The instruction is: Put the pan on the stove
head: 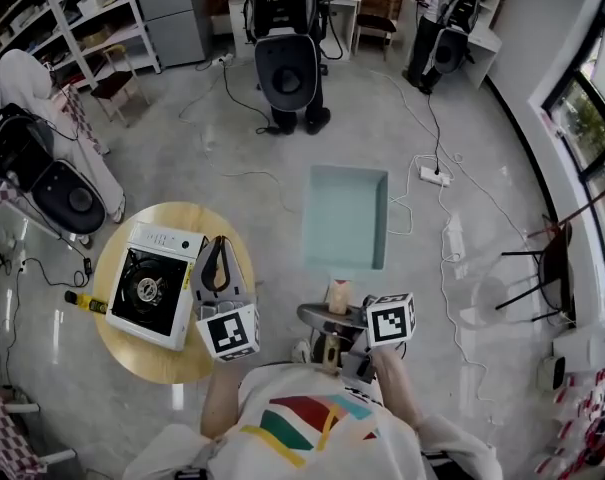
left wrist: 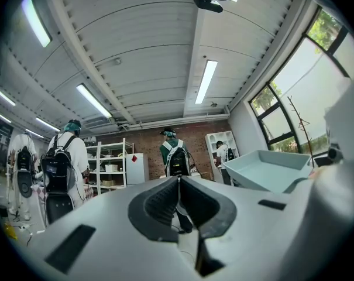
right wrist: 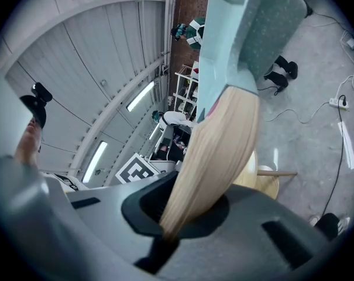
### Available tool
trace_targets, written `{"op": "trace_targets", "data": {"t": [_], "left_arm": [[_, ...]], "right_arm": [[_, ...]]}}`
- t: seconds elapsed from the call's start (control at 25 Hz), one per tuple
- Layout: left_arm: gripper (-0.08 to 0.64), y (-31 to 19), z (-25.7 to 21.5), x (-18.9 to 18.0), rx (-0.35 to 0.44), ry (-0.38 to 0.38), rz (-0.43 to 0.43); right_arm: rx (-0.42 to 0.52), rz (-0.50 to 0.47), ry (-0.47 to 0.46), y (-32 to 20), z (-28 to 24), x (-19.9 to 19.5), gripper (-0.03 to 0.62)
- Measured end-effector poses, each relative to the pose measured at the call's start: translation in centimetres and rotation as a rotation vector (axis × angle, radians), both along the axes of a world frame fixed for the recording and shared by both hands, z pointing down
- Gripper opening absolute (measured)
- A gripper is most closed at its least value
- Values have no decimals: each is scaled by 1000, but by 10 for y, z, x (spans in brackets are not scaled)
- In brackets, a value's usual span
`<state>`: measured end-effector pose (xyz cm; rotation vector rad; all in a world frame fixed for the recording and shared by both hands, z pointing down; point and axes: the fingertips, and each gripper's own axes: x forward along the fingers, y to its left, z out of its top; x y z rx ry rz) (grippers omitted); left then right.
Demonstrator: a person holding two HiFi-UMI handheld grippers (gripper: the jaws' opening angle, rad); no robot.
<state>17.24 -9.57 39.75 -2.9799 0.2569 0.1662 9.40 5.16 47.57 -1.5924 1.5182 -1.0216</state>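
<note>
A pale teal square pan (head: 345, 218) hangs above the floor in front of me, its wooden handle (head: 339, 296) pointing back to my right gripper (head: 334, 318), which is shut on it. In the right gripper view the handle (right wrist: 215, 157) runs from between the jaws up to the pan (right wrist: 247, 34). The white single-burner stove (head: 147, 283) sits on a round wooden table (head: 172, 358) at my left. My left gripper (head: 219, 243) hovers over the table's right side, beside the stove, shut and empty. The left gripper view looks upward, with its gripper (left wrist: 178, 183) closed and the pan (left wrist: 270, 171) at right.
A yellow bottle (head: 85, 303) lies at the table's left edge. Cables and a power strip (head: 434, 176) trail over the floor. People with backpacks stand at the back (head: 287, 58) and at the left (head: 42, 168). A chair (head: 552, 268) stands at the right.
</note>
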Motion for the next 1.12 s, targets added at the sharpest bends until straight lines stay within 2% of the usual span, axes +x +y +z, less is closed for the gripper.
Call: {"op": "trace_targets", "data": {"t": [0.2, 0.36, 0.6, 0.92, 1.12], "left_arm": [[11, -2, -3, 31, 20, -9, -38], [11, -13, -13, 54, 23, -4, -114], [11, -20, -14, 84, 12, 8, -165], [11, -33, -23, 89, 31, 38, -243], [11, -53, -30, 78, 51, 42, -335]], "right_arm": [[22, -27, -34, 2, -3, 37, -2], [18, -77, -34, 2, -5, 69, -2], [16, -111, -3, 7, -13, 107, -2], [7, -146, -5, 10, -10, 132, -2], [18, -228, 1, -7, -17, 144, -2]]}}
